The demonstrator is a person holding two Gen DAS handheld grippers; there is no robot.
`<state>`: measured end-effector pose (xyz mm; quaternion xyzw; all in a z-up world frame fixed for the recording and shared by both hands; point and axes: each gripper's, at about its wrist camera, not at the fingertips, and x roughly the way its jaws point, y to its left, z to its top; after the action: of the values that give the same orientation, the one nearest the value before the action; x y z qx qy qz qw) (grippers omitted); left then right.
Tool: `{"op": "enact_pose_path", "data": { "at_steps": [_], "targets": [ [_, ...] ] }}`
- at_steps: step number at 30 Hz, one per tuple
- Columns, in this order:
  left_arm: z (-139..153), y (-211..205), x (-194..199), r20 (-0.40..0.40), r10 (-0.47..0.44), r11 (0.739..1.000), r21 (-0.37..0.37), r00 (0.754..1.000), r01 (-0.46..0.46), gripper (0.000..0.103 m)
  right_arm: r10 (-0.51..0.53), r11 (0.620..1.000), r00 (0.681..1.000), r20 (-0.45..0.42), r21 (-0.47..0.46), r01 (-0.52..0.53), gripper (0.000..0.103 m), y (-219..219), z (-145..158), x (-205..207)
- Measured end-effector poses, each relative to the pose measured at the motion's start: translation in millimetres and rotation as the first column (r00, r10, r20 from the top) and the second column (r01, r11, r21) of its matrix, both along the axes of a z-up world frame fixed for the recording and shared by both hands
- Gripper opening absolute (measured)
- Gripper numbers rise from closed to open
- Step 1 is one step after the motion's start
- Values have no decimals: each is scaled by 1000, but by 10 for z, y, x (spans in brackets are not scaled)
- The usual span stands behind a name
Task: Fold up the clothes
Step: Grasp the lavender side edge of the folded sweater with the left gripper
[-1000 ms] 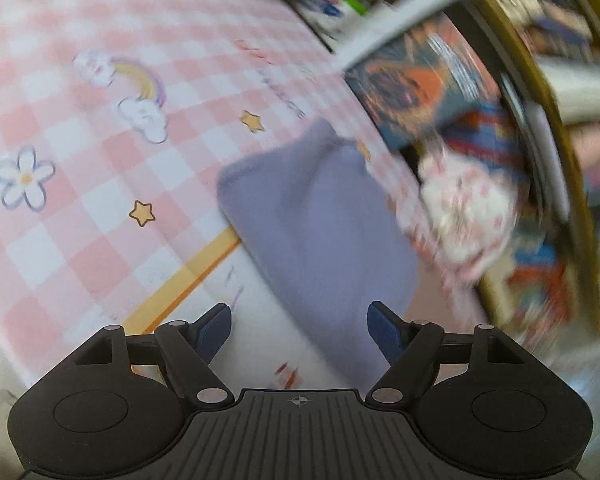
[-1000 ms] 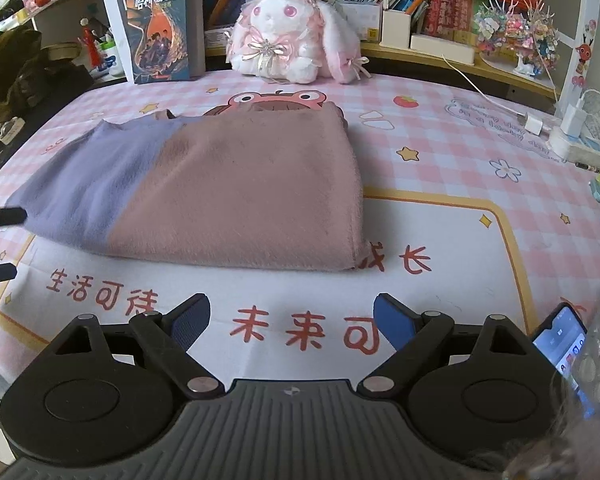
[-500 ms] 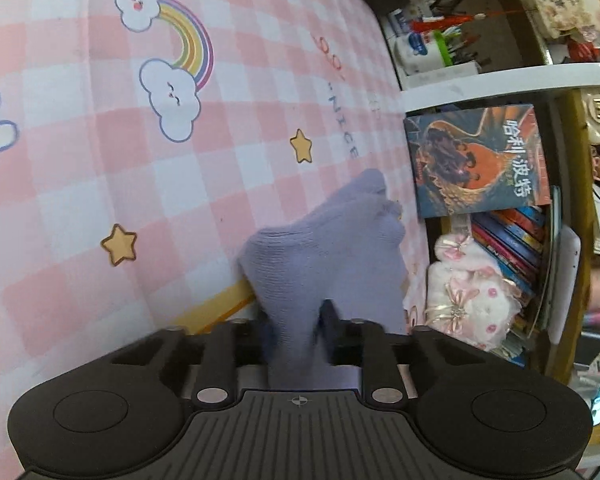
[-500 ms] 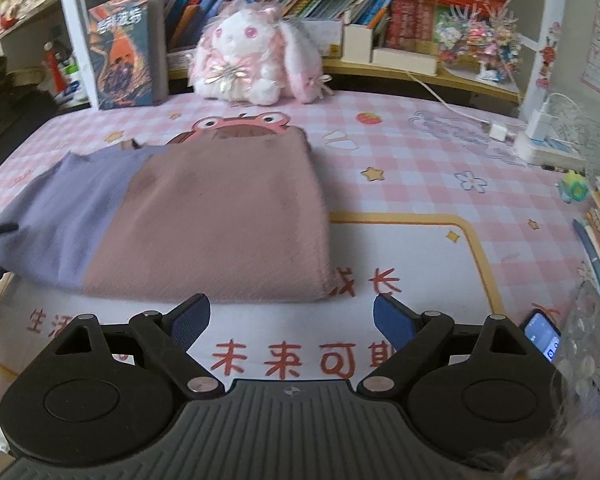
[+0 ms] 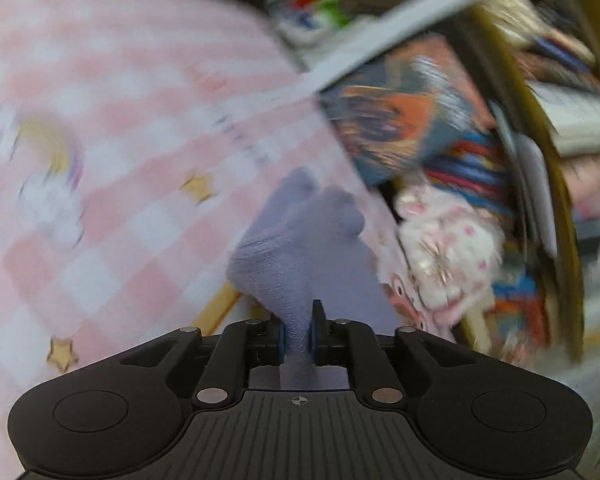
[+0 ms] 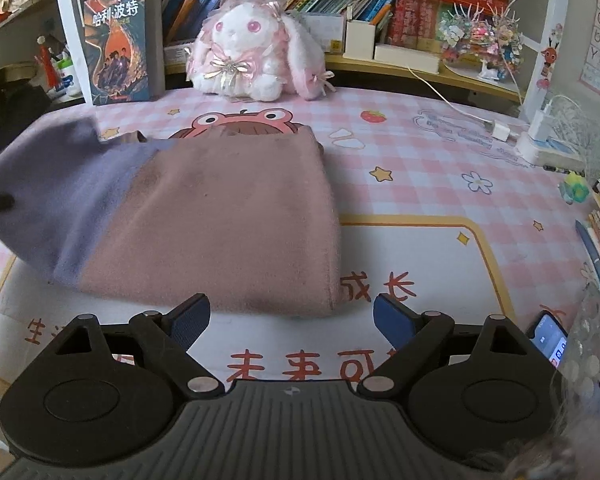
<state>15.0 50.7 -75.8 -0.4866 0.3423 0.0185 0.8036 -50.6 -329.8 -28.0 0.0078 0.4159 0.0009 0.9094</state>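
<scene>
The left gripper (image 5: 298, 338), jaws pinching the purple end (image 5: 296, 248) of a sweater (image 6: 220, 216), lifts it off the pink checked tabletop (image 6: 440, 168); the pink body lies flat in front of a plush rabbit (image 6: 256, 52). The right gripper (image 6: 290, 320) hovers at the near hem, jaws spread. The fold appears under way: next, likely carry the purple end across onto the pink and release.
</scene>
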Motion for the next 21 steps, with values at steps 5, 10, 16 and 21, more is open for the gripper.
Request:
{"op": "enact_pose_path", "data": {
  "at_steps": [5, 10, 16, 21],
  "targets": [
    [-200, 28, 78, -43, 11, 998, -64, 999, -14, 29, -29, 999, 1000, -5, -14, 29, 89, -15, 2, -7],
    [-250, 14, 156, -30, 6, 997, -76, 1000, -9, 15, -46, 999, 999, -8, -25, 46, 89, -4, 15, -27],
    [-22, 213, 99, 70, 27, 999, 19, 997, -28, 11, -37, 999, 999, -6, -33, 37, 89, 87, 26, 12],
    [-204, 443, 7, 11, 60, 998, -19, 998, -60, 18, -11, 999, 1000, -19, -36, 10, 89, 190, 9, 61]
  ]
}}
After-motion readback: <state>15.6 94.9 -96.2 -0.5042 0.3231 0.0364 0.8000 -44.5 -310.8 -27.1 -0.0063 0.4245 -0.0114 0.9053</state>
